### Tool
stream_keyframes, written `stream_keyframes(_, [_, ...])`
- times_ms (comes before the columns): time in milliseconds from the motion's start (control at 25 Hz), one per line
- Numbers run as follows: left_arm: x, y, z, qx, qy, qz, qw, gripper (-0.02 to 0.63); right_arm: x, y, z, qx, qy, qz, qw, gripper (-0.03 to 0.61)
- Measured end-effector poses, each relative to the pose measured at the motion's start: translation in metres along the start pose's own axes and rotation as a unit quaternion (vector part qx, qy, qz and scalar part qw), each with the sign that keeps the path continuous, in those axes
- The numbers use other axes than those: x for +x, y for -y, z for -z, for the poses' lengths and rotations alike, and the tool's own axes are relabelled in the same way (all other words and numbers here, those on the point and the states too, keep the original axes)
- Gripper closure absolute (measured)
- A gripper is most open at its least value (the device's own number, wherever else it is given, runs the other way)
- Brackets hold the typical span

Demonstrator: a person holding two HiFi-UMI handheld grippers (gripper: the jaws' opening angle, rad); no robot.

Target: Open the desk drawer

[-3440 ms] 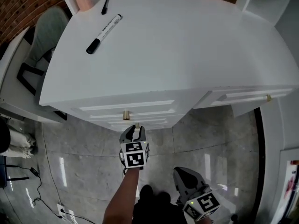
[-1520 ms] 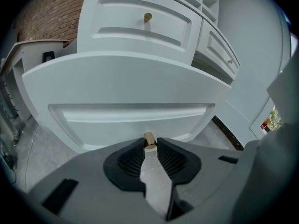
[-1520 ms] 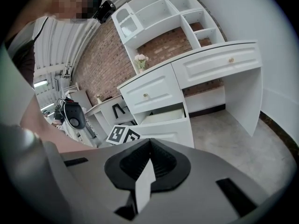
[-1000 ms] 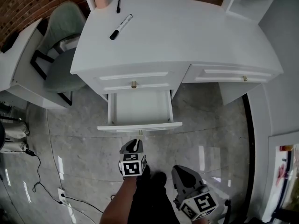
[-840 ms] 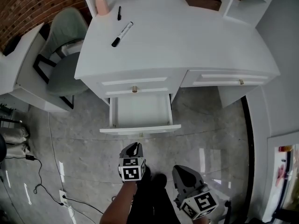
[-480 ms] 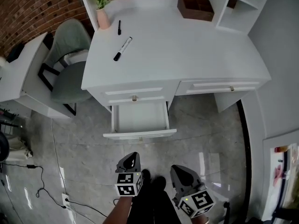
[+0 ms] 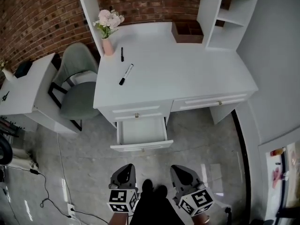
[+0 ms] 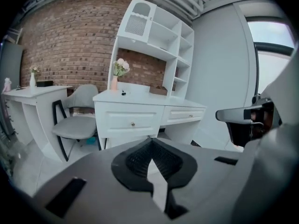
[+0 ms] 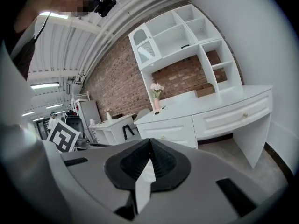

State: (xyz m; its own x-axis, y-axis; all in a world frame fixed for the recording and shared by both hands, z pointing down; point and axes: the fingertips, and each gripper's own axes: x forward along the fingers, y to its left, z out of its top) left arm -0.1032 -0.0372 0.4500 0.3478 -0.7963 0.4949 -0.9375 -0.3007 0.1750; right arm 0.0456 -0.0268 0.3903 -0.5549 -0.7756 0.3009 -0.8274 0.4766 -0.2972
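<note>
I have the left hand-held gripper low in front of me. Its jaws have just been closing and now meet with nothing between them. The right hand-held gripper just beside it is pinched together too, and empty. The drawer stands pulled out of the counter, straight ahead of the left hand-held gripper and well apart from it. Beyond the drawer, 1 marker and 1 pen lie on top.

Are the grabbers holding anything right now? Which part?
Nothing is held. The left gripper has just been closing its jaws on nothing; the right gripper is shut and empty too, both away from the open drawer.
</note>
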Motion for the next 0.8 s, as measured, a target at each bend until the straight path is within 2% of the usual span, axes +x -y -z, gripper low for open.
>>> stream_keyframes(280, [-0.045, 0.011, -0.07, 0.015, 0.06, -0.003, 0.9981, 0.606, -0.018, -0.016, -0.043, -0.026, 0.022, -0.017, 0.999, 0.574])
stream_keyframes(440, [-0.063, 0.018, -0.09, 0.021, 0.076, -0.003, 0.9969, 0.606, -0.035, -0.01, -0.065, -0.047, 0.037, -0.005, 0.998, 0.575])
stream_keyframes(800, [-0.093, 0.024, -0.113, 0.033, 0.104, -0.015, 0.9939, 0.606, -0.052, 0.003, -0.091, -0.045, 0.064, 0.008, 0.997, 0.574])
